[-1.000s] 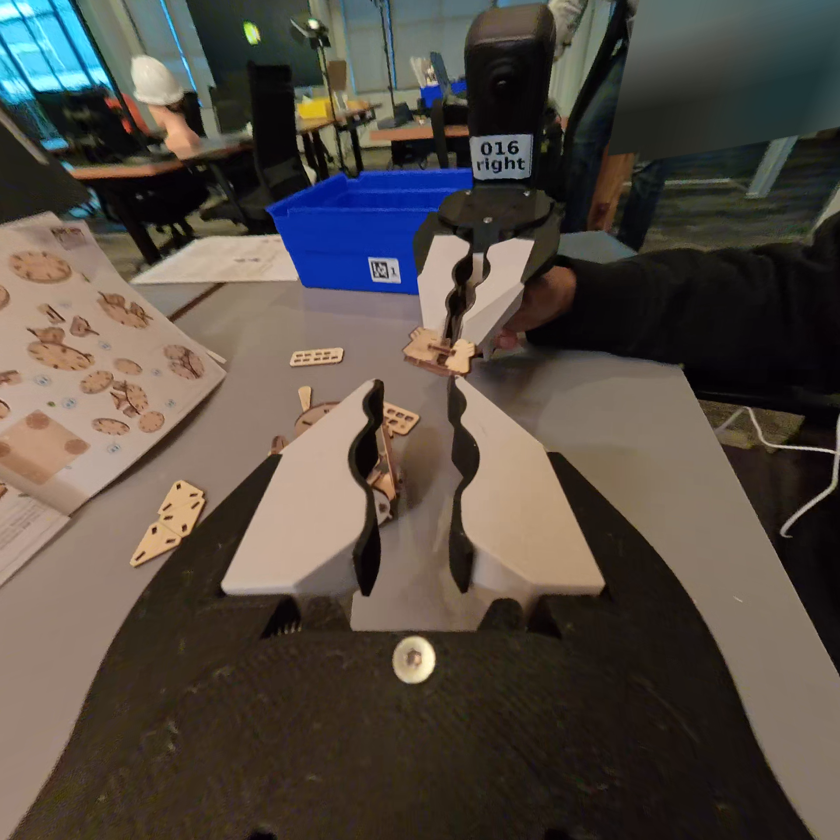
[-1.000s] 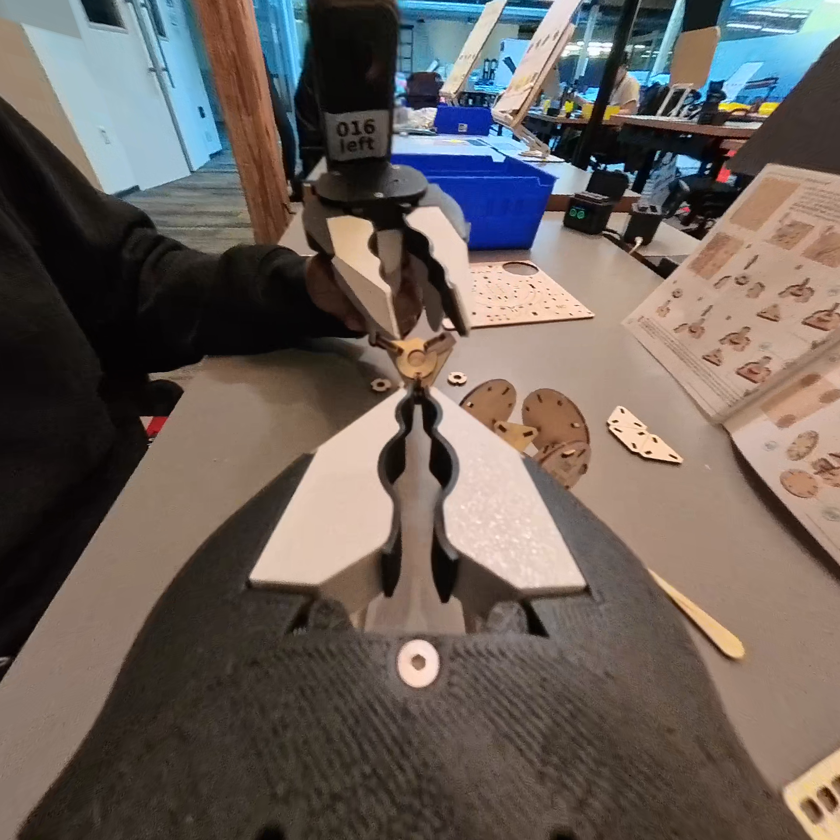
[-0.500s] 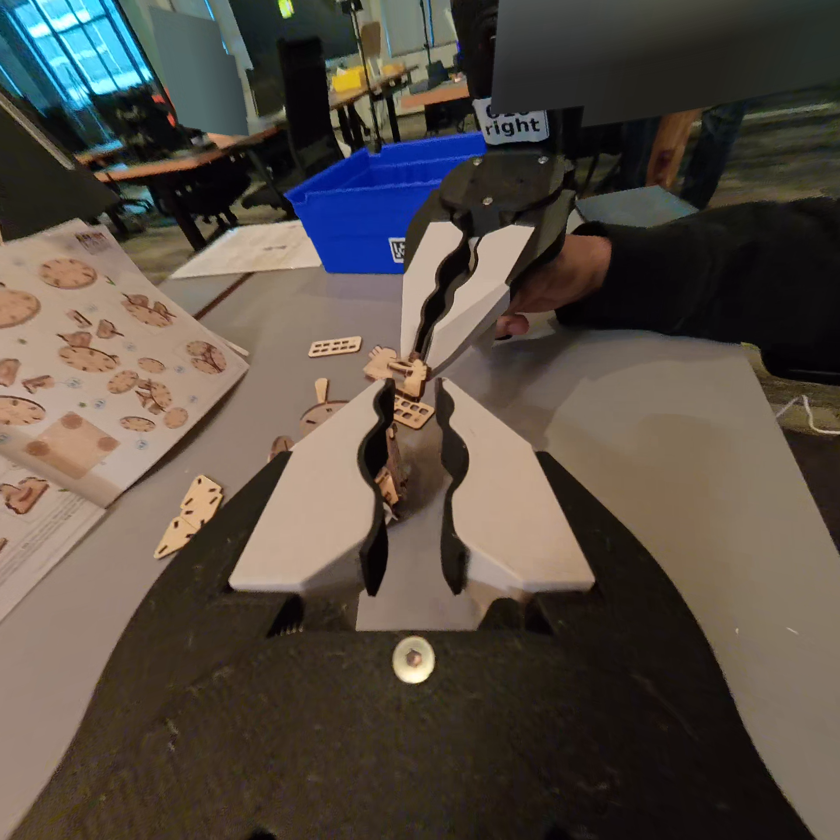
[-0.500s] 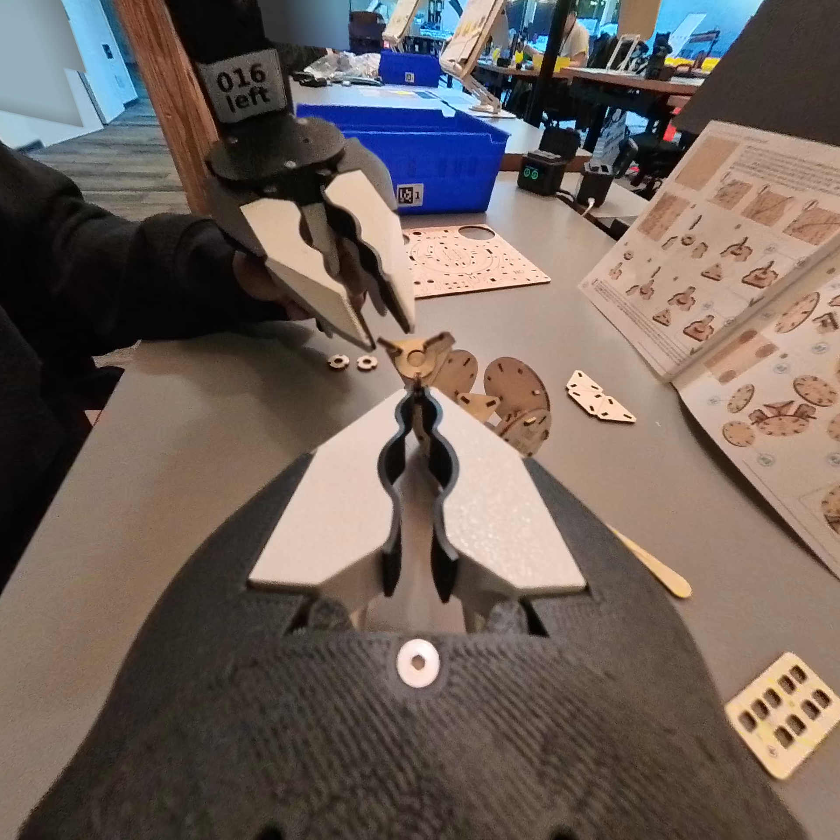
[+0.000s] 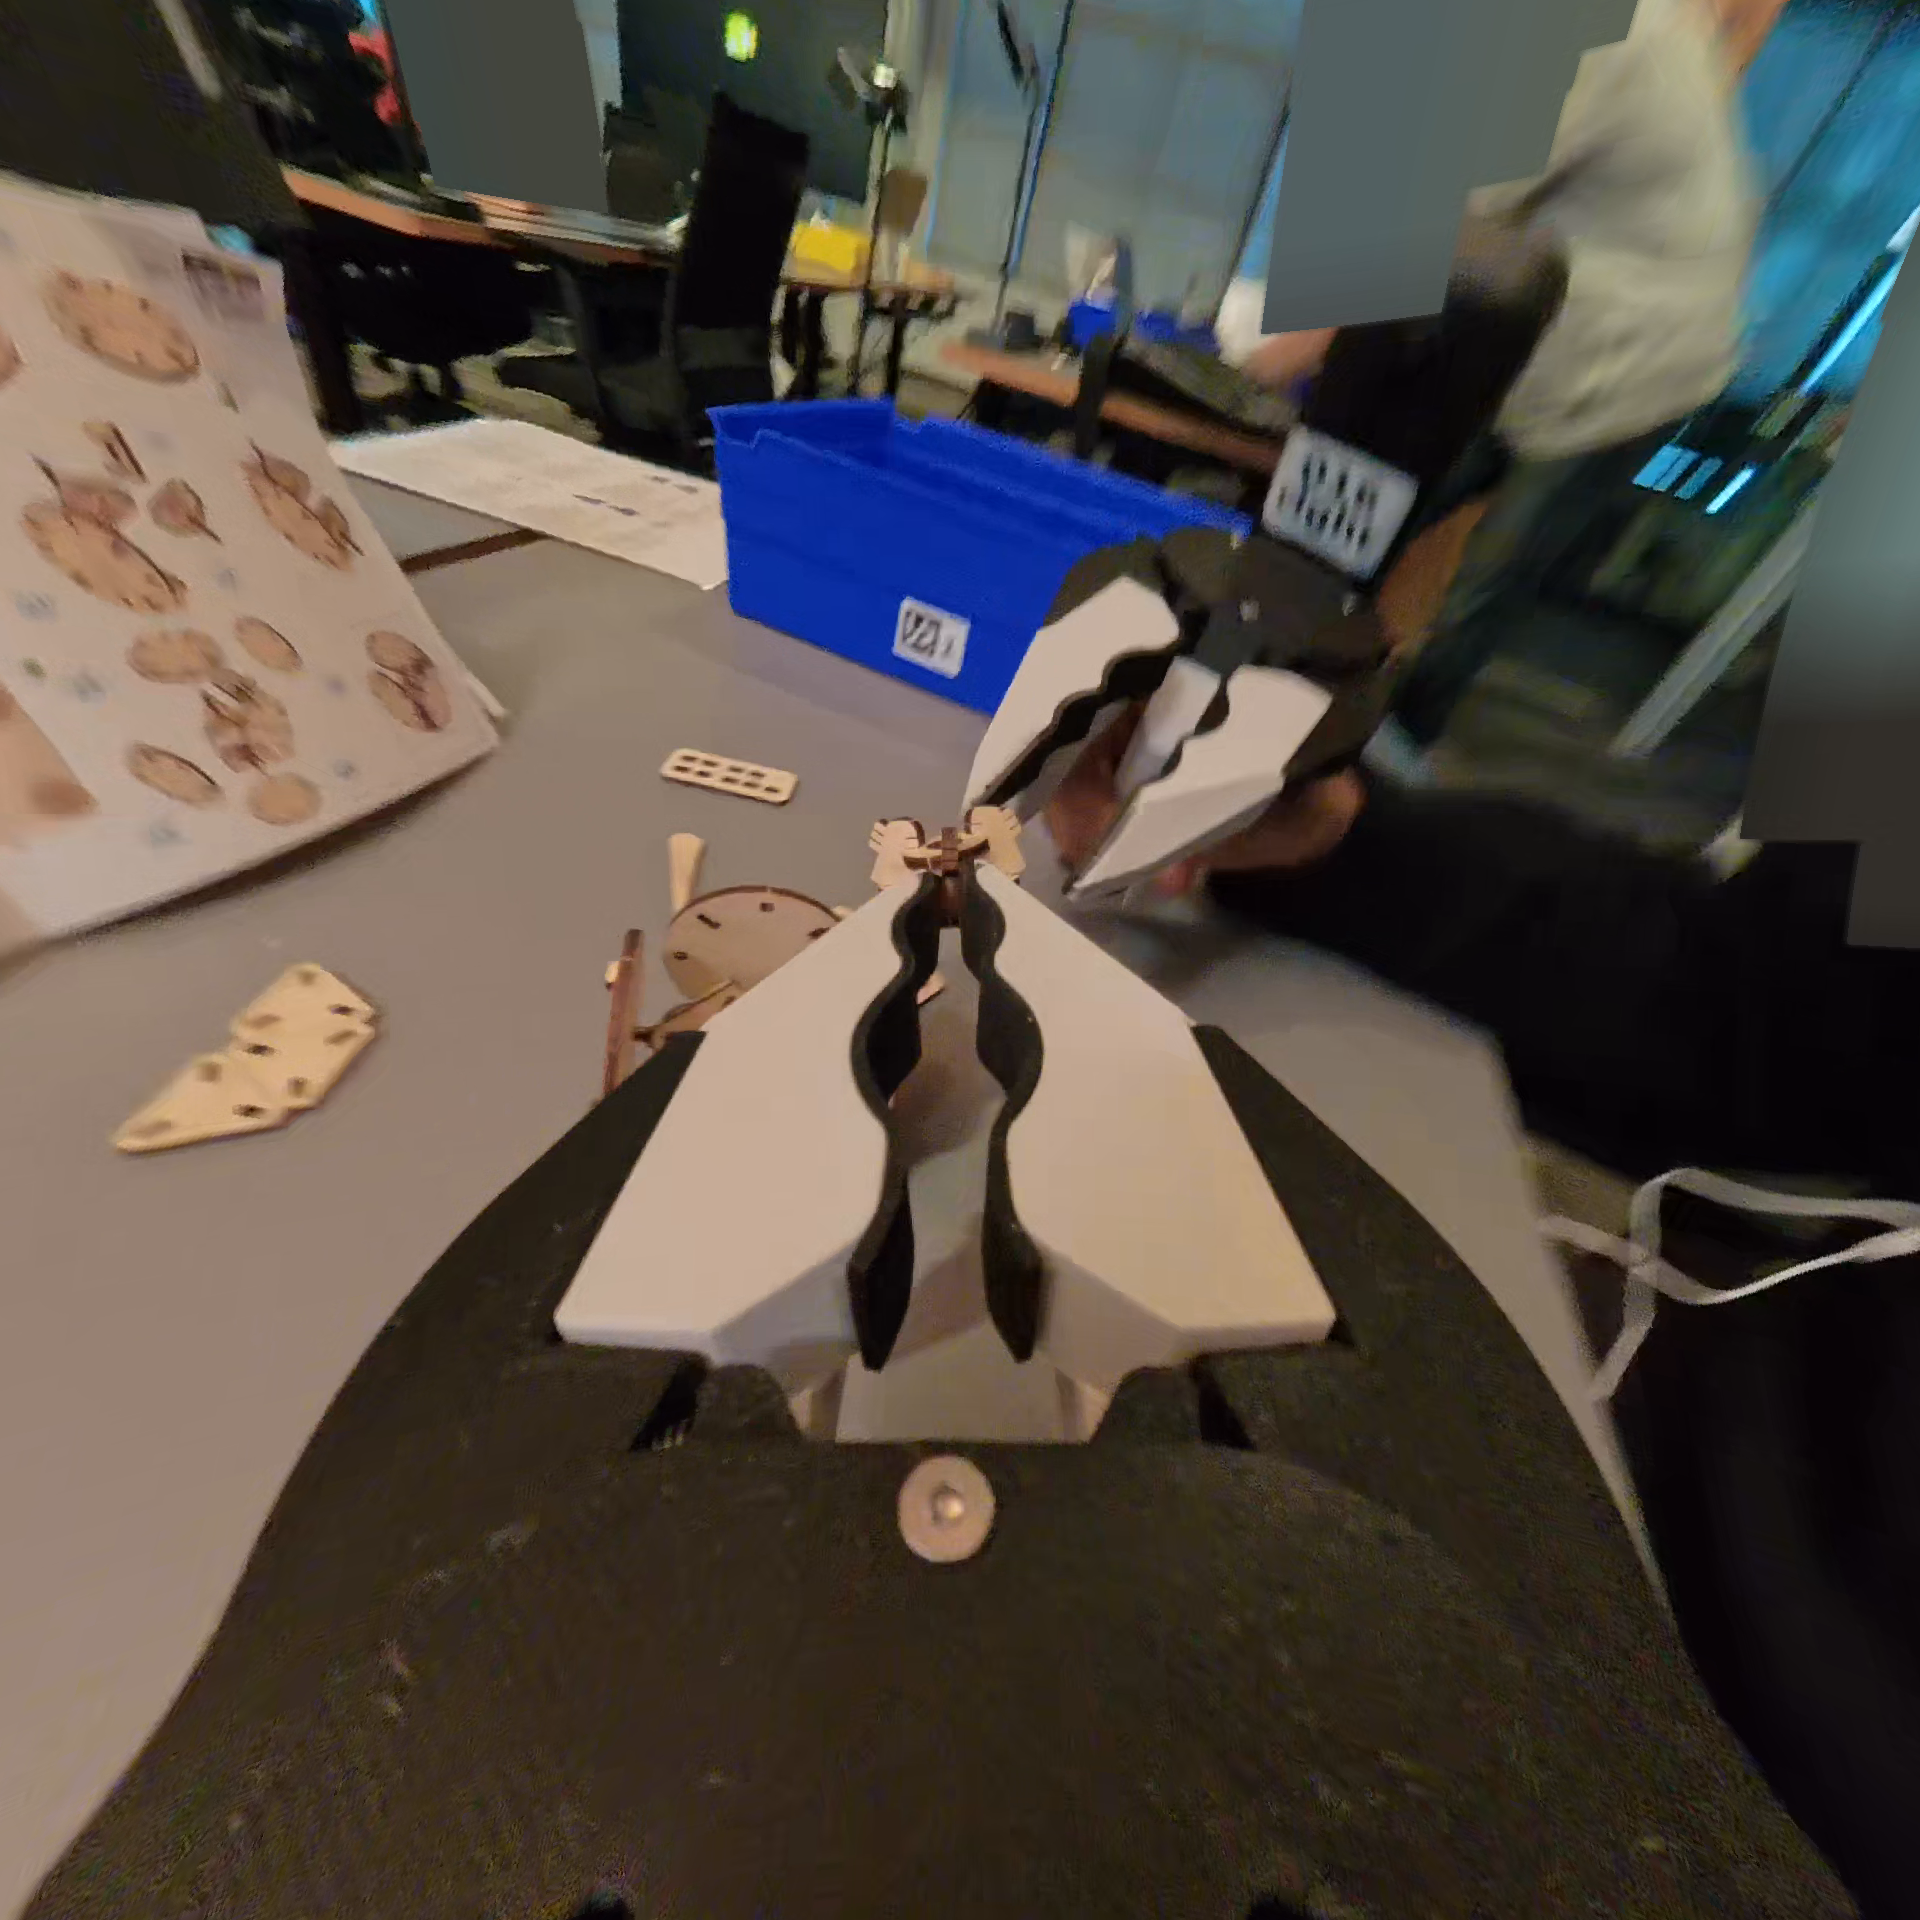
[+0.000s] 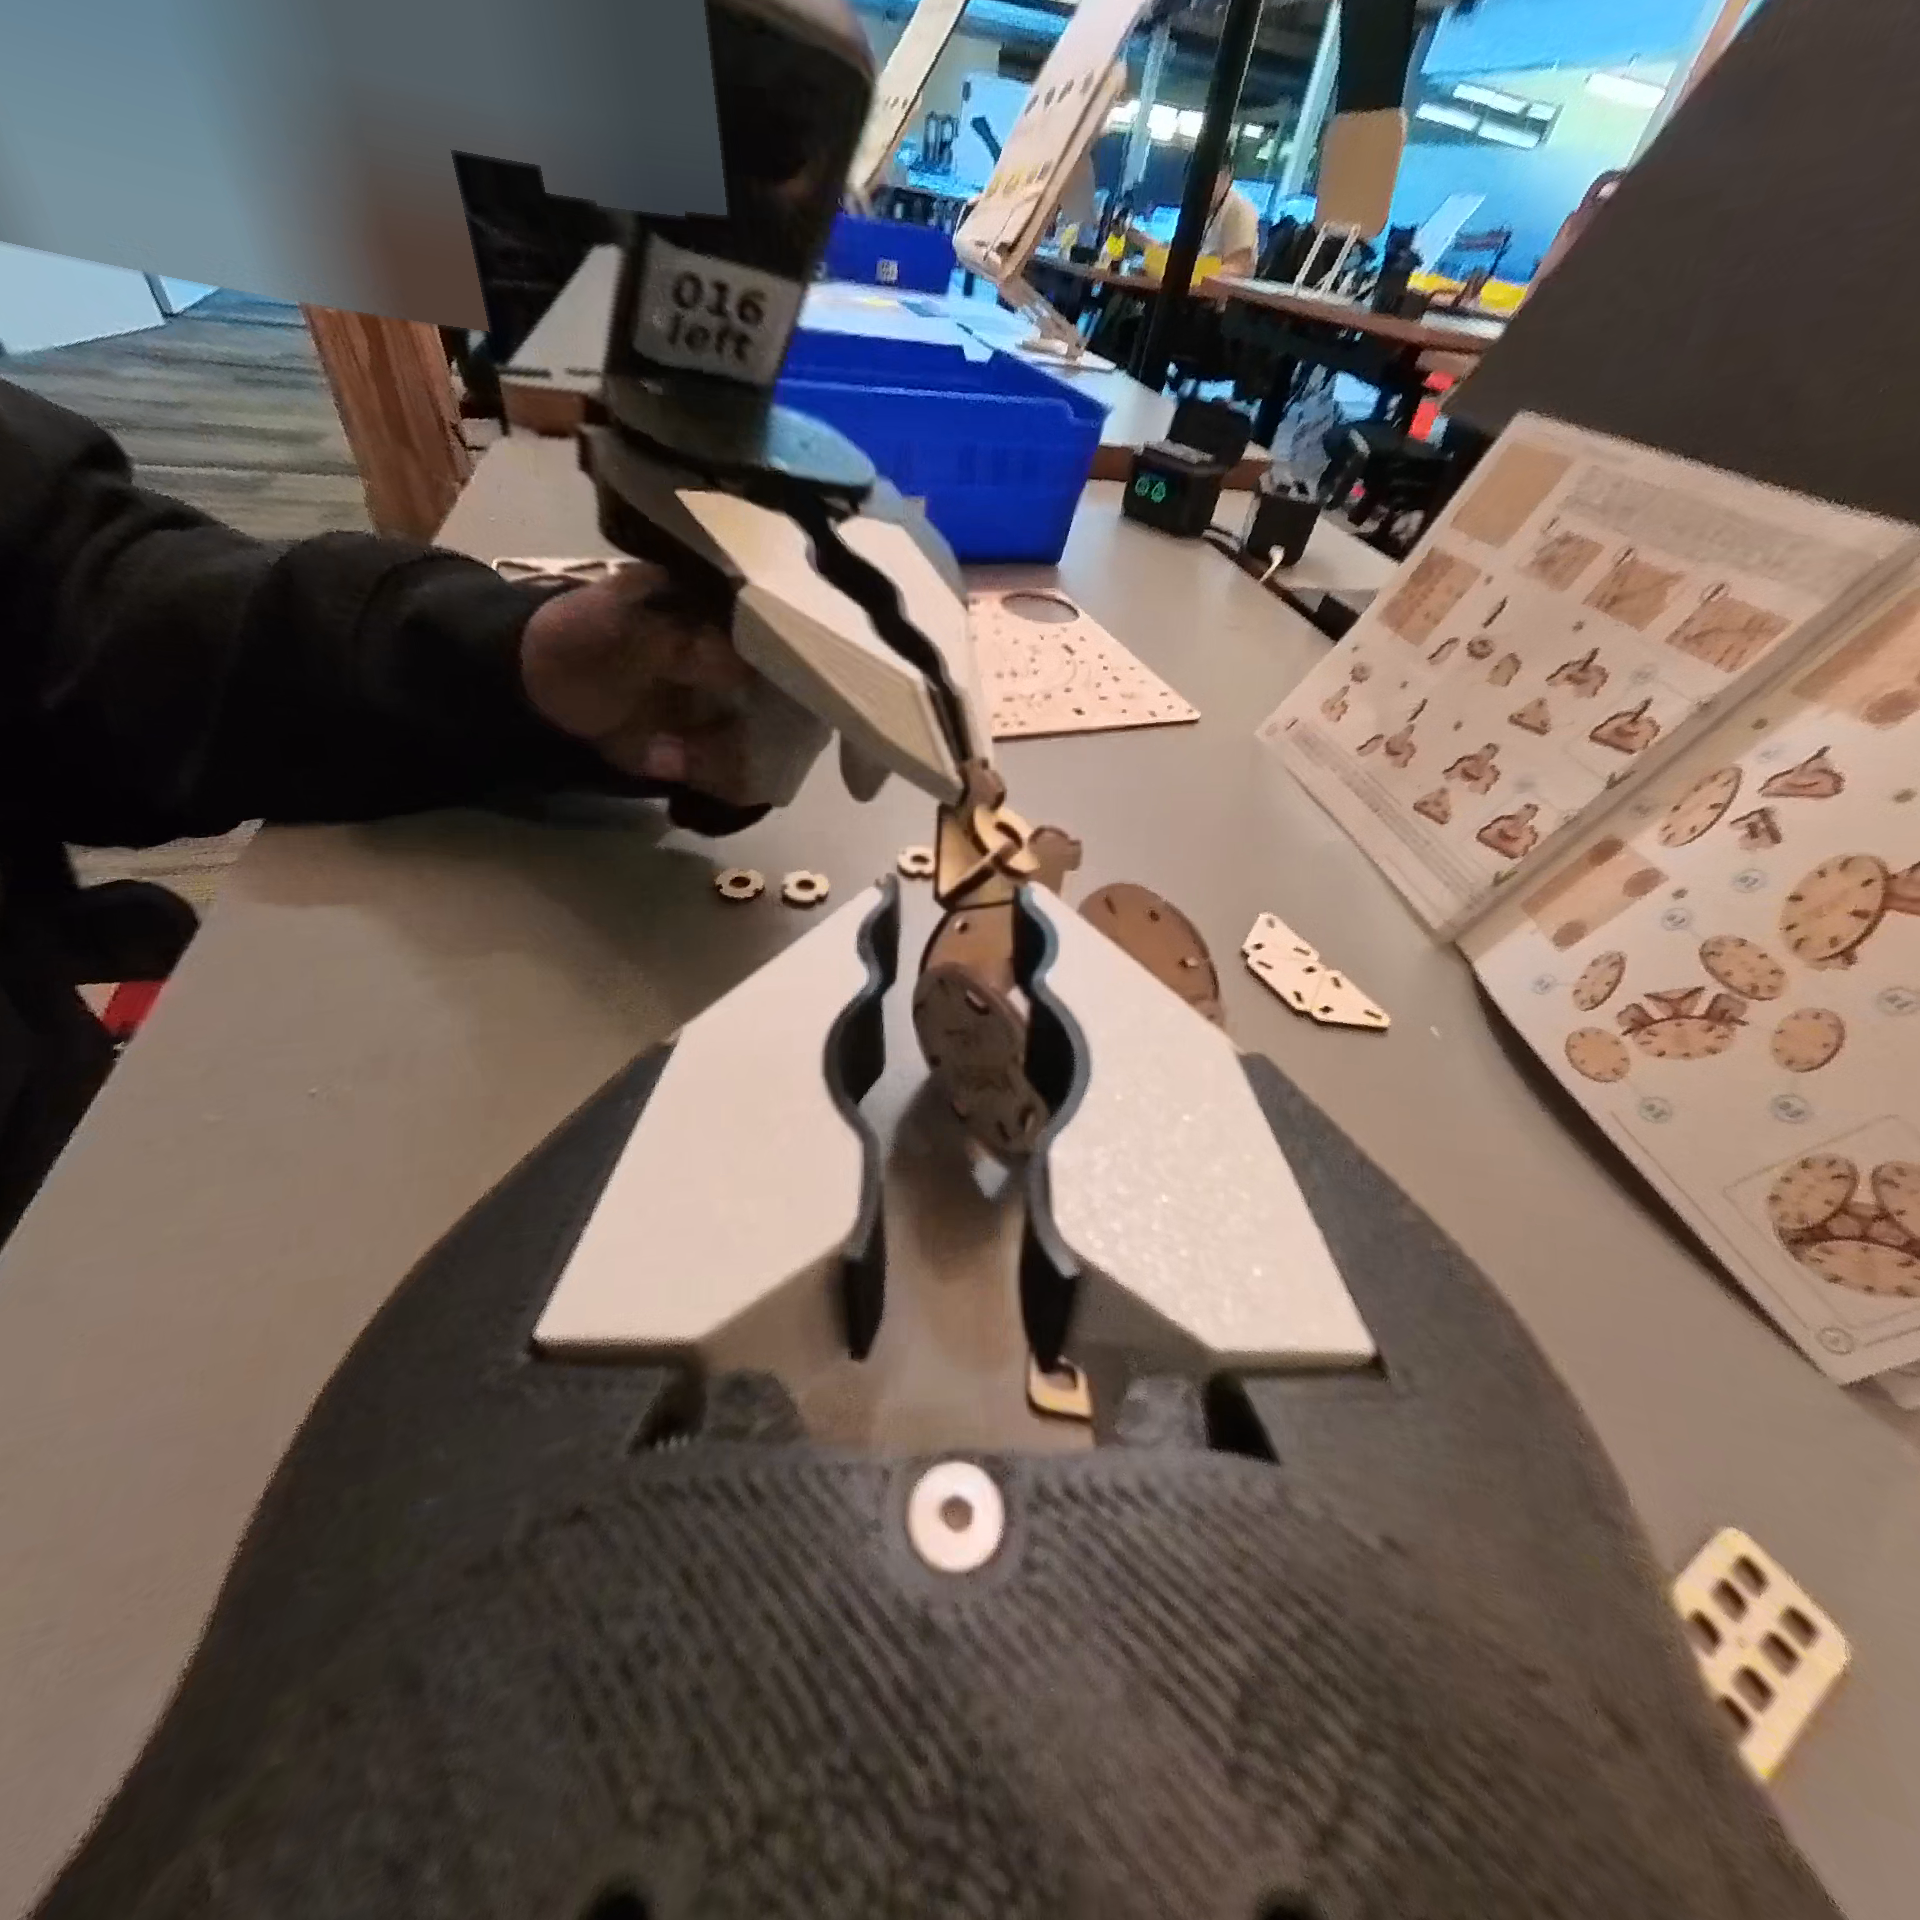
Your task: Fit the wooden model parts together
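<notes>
Though motion-blurred, background [image 5: 1558, 312] indistinct.

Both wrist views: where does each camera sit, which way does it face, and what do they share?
Left wrist view: on the left gripper, looking along its fingers across the grey table to the blue bin; the right gripper and a sleeve show.
Right wrist view: on the right gripper, facing the instruction sheets; the left gripper and its hand show.
Shared: the small wooden assembly, pinched by the left gripper.
</notes>
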`<state>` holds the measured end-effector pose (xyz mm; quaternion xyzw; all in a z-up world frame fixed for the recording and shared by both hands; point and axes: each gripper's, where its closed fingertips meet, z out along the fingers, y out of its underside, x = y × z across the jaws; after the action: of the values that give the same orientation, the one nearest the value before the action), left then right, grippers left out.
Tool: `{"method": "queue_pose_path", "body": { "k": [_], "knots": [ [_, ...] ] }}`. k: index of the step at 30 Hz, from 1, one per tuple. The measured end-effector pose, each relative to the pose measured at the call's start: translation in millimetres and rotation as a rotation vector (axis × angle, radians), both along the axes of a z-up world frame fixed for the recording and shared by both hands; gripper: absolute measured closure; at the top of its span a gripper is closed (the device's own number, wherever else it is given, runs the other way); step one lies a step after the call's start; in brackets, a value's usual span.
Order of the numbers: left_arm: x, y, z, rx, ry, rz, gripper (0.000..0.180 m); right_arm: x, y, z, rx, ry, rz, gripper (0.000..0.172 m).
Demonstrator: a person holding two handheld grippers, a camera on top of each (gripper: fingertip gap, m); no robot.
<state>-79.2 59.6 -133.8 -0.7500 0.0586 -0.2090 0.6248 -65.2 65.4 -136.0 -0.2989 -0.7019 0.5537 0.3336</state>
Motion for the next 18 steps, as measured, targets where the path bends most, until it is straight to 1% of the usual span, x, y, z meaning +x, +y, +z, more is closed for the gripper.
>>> {"method": "queue_pose_path", "body": {
  "k": [2, 4, 6, 8, 10, 12, 15, 18],
  "knots": [
    [-5.7, -2.4, 6.9, 0.002, -0.229, -0.050, 0.180, 1.6, 1.2, 11.7, 0.028, 0.098, -0.022, 0.141],
    [-11.0, -5.6, 14.5, 0.021, -0.429, -0.107, 0.180, 4.7, 1.3, 21.5, 0.103, 0.217, -0.051, 0.135],
    [-15.8, -7.1, 17.5, 0.029, -0.543, -0.132, 0.180, 7.5, 0.6, 26.7, 0.210, 0.332, -0.094, 0.135],
    [-15.1, -7.8, 18.5, 0.032, -0.571, -0.151, 0.180, 9.3, 0.0, 29.6, 0.312, 0.447, -0.143, 0.138],
    [-10.9, -7.7, 18.1, 0.025, -0.560, -0.165, 0.180, 11.8, -2.5, 30.0, 0.382, 0.537, -0.170, 0.142],
    [-5.2, -8.3, 19.2, 0.023, -0.558, -0.193, 0.180, 11.4, -4.5, 27.5, 0.392, 0.536, -0.169, 0.143],
    [5.6, -11.4, 23.4, 0.022, -0.604, -0.277, 0.180, 11.2, -4.7, 25.9, 0.364, 0.510, -0.154, 0.142],
    [13.7, -11.5, 21.8, 0.000, -0.642, -0.327, 0.180, 13.8, -6.5, 28.4, 0.344, 0.518, -0.138, 0.142]
  ]
}}
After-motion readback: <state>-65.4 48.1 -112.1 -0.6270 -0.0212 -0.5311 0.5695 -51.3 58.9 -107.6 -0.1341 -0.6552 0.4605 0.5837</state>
